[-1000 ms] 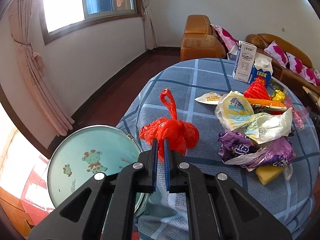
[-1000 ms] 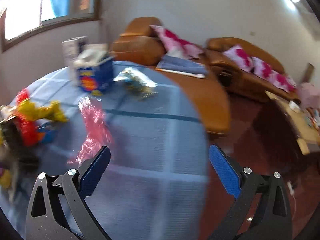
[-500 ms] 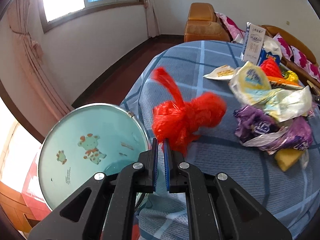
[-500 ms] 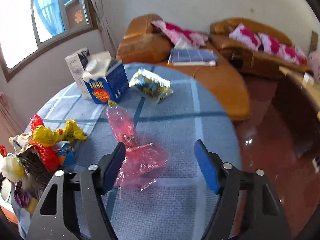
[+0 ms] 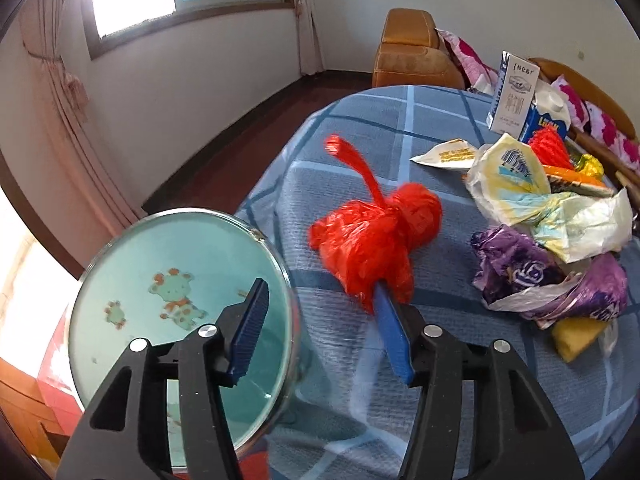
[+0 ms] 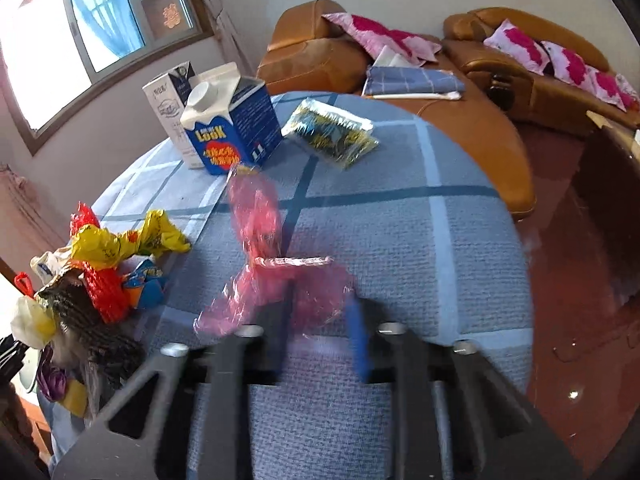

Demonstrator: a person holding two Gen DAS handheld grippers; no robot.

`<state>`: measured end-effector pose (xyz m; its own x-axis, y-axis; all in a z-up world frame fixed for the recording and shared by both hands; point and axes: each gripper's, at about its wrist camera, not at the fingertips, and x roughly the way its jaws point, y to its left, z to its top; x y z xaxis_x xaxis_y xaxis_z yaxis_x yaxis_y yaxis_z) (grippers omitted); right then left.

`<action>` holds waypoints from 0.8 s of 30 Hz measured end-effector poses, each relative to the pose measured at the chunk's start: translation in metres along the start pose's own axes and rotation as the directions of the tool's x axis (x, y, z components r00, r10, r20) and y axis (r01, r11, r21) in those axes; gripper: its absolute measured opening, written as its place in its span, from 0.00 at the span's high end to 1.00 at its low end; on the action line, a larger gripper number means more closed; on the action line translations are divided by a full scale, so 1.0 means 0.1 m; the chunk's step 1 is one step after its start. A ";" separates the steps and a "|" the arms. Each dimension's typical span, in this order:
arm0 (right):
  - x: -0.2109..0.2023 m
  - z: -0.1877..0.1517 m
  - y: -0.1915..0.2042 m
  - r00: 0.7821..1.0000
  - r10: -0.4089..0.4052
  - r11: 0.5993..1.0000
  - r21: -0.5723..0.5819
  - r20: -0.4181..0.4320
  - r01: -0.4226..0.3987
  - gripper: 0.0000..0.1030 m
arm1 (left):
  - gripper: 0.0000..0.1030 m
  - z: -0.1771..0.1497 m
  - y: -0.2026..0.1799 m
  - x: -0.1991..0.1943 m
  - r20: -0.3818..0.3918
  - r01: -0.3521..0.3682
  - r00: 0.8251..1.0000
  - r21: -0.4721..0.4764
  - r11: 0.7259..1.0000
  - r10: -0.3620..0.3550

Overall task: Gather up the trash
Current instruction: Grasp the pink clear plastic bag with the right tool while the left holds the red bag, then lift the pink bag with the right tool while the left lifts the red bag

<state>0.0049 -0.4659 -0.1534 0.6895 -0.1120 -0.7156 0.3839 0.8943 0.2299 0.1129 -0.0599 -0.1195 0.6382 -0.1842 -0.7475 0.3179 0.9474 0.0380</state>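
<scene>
Left tongs (image 5: 320,312) are opening, jaws well apart. The left pad hangs over the basin (image 5: 120,272), the right pad touches the underside of the red bag (image 5: 376,236). Nothing is clamped between the jaws. The red bag is crumpled and knotted, blurred, at the near edge of the bench (image 5: 400,120), just beside the basin rim, its handle loop sticking up.

The basin is round, teal inside, with cartoon animals, and sits lower than the bench at its left edge.

To the right of the red bag is a trash pile: purple bag (image 5: 548,280), cream bag (image 5: 520,184), yellow sponge-like lump (image 5: 576,332), orange wrapper (image 5: 576,174), red net (image 5: 548,146). Behind them stand a white carton (image 5: 514,98) and a blue milk carton (image 5: 548,118), upright, touching.

Right tongs (image 6: 320,320) are closing, jaws narrow, blurred. The pink bag (image 6: 272,280) is between them; whether the pads already press on it I cannot tell. The pink bag is see-through, crumpled, and stretches from the jaws up toward the blue milk carton (image 6: 232,128). A foil snack packet (image 6: 332,132) lies flat just right of that carton. The trash pile (image 6: 100,264) is at the left edge of this view, apart from the pink bag.

A sofa (image 6: 480,92) with pink cushions stands behind the bench.
</scene>
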 end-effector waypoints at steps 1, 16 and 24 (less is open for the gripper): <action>0.00 0.00 0.00 1.000 0.000 1.000 -0.005 0.001 0.000 0.82 | 0.51 0.00 -0.02 -0.01 0.000 0.003 1.000 0.005 1.000 -0.003; -0.05 -0.03 0.03 1.000 0.011 0.999 -0.038 0.024 -0.010 0.88 | 0.38 0.19 -0.17 -0.12 0.068 -0.001 0.998 -0.002 1.000 0.002; -0.26 -0.02 -0.10 0.997 0.009 0.999 0.051 0.081 -0.013 0.38 | 0.75 0.20 -0.26 0.16 0.008 0.038 0.999 0.022 0.999 -0.038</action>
<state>-0.0185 -0.4714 -0.1384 0.7402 -0.1386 -0.6580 0.4058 0.8723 0.2727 0.1291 -0.0928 -0.1191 0.6312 -0.2219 -0.7432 0.3573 0.9336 0.0247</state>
